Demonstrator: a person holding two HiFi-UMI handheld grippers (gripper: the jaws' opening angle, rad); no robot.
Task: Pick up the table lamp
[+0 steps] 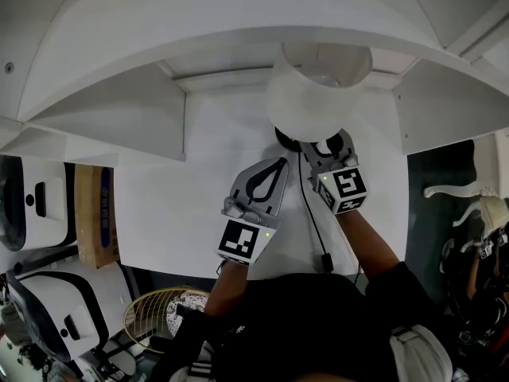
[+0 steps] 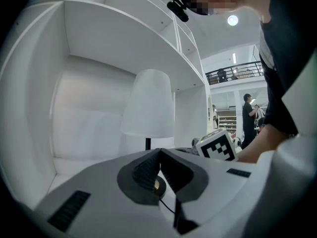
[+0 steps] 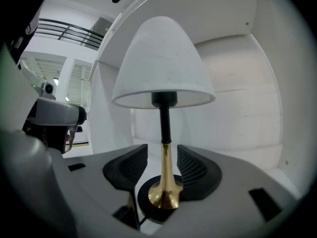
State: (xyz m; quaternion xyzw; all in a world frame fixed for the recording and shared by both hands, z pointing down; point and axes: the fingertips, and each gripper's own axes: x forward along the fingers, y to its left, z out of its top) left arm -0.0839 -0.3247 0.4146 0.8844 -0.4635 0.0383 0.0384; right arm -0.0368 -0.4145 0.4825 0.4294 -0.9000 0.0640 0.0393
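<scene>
Item, table lamp (image 3: 161, 68): white shade over a dark neck, brass stem (image 3: 166, 158) flaring onto a black base (image 3: 144, 202); stands upright on the white shelf (image 1: 199, 181), inside the alcove under the upper board. Cord (image 1: 312, 209): black, runs from the base across the shelf toward me. Right gripper (image 3: 162, 155): jaws spread about as wide as they go, one either side of the brass stem, pads not touching it, nothing held. Left gripper (image 2: 158, 168): jaws fully together, empty, parked just beside the right one and clear of the lamp. Step in hand, as I judge it: seat the right jaws, then close. Handling notes: I would keep the stem centred between the pads and bite on the straight part above the flare, since the flare would likely squeeze the pads upward. The shade sits high and close under the board, so I would lift only a little, keep the stem vertical, and mind the cord dragging.
</scene>
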